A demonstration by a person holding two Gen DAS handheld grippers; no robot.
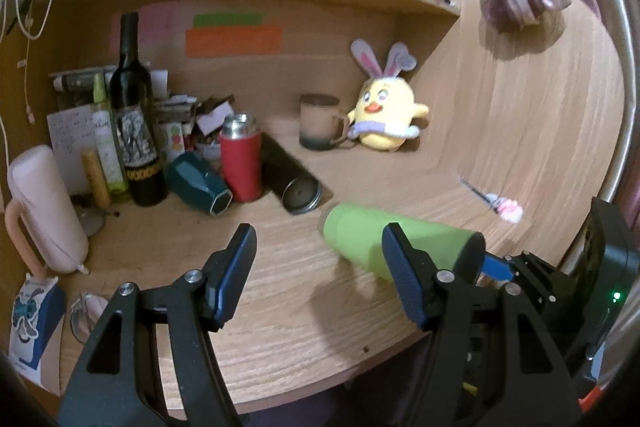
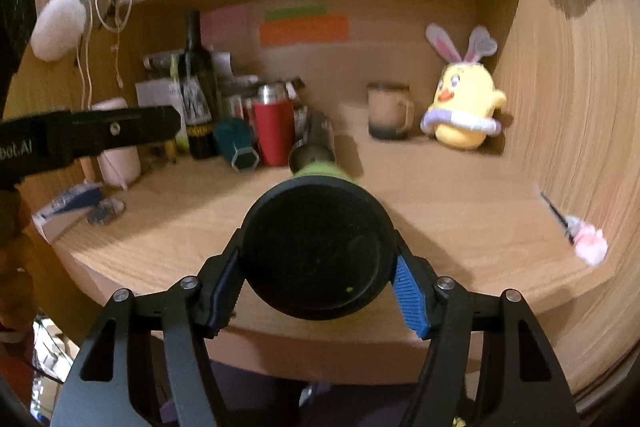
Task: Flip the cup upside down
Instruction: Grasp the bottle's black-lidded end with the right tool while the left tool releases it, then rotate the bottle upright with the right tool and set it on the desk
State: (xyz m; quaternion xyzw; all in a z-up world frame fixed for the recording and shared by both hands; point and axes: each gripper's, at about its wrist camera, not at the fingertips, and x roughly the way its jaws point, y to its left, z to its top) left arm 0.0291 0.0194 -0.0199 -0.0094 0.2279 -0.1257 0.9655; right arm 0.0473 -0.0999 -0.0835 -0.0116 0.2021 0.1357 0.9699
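The green cup [image 1: 372, 241] with a black end lies horizontal above the wooden desk [image 1: 280, 291], held by my right gripper [image 1: 498, 267]. In the right wrist view the cup's black end [image 2: 318, 247] faces the camera and fills the space between the fingers; my right gripper [image 2: 318, 269] is shut on it, and a sliver of the green body [image 2: 320, 169] shows beyond. My left gripper [image 1: 320, 255] is open and empty, just left of the cup, its right finger overlapping the cup in the left wrist view. The left gripper's body also shows in the right wrist view [image 2: 92, 137].
At the back left stand a wine bottle [image 1: 134, 115], a red flask [image 1: 240, 159], a lying teal cup [image 1: 198, 183] and a lying dark tumbler [image 1: 294, 181]. A mug [image 1: 320, 123] and yellow plush chick [image 1: 386, 111] sit at the back. A pink bottle [image 1: 44, 211] stands left; a pen [image 1: 494, 201] lies right.
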